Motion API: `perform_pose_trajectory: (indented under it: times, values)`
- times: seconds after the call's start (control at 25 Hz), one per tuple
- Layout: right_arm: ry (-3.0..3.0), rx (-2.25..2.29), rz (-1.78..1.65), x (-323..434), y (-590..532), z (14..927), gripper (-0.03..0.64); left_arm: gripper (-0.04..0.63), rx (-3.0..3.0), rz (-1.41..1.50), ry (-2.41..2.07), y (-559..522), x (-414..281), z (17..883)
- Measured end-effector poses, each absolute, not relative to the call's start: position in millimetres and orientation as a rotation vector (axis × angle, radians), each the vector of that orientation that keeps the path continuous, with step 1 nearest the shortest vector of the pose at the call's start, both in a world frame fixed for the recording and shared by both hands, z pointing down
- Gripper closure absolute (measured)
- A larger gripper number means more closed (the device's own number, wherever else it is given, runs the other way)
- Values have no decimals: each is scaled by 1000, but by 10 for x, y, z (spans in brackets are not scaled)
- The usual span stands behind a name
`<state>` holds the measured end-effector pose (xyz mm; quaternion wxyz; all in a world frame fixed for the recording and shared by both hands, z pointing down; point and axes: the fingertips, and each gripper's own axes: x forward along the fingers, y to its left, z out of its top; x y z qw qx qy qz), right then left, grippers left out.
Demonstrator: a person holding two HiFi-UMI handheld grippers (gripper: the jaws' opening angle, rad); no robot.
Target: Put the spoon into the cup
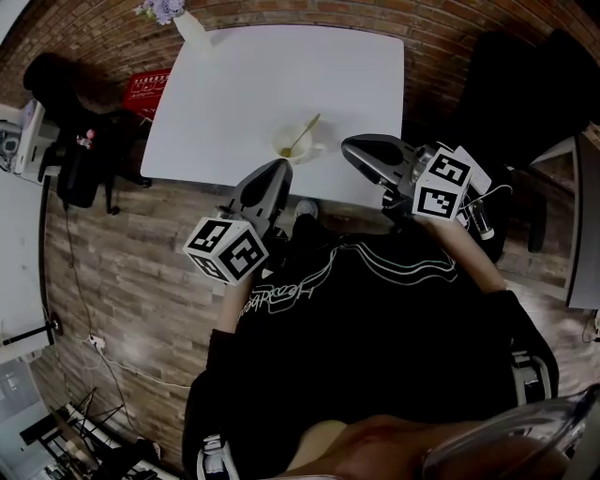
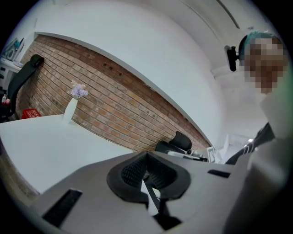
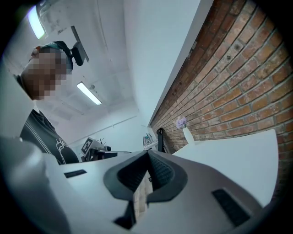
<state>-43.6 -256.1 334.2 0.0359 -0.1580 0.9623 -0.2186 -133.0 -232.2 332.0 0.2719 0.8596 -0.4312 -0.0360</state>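
In the head view, a white cup stands near the front edge of the white table. A gold-coloured spoon rests in it, with its handle leaning out to the upper right. My left gripper hangs just off the table's front edge, below and left of the cup, shut and empty. My right gripper is to the right of the cup, also shut with nothing in it. Both gripper views point upward, and their closed jaws show neither cup nor spoon.
A white vase with purple flowers stands at the table's far left corner against the brick wall. A red box and a black chair sit left of the table. Another dark chair is at the right.
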Motion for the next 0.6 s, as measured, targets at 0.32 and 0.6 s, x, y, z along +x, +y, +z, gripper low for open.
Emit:
perform_pose_trajectory:
  times: [0.32, 0.6]
  values:
    - [2954, -484, -682, -415, -2636, 3334, 620, 591, 2317, -94, -1165, -2390, -1310, 3283]
    - [2961, -476, -678, -334, -2610, 3282, 620, 591, 2319, -94, -1167, -2367, -1217, 3217]
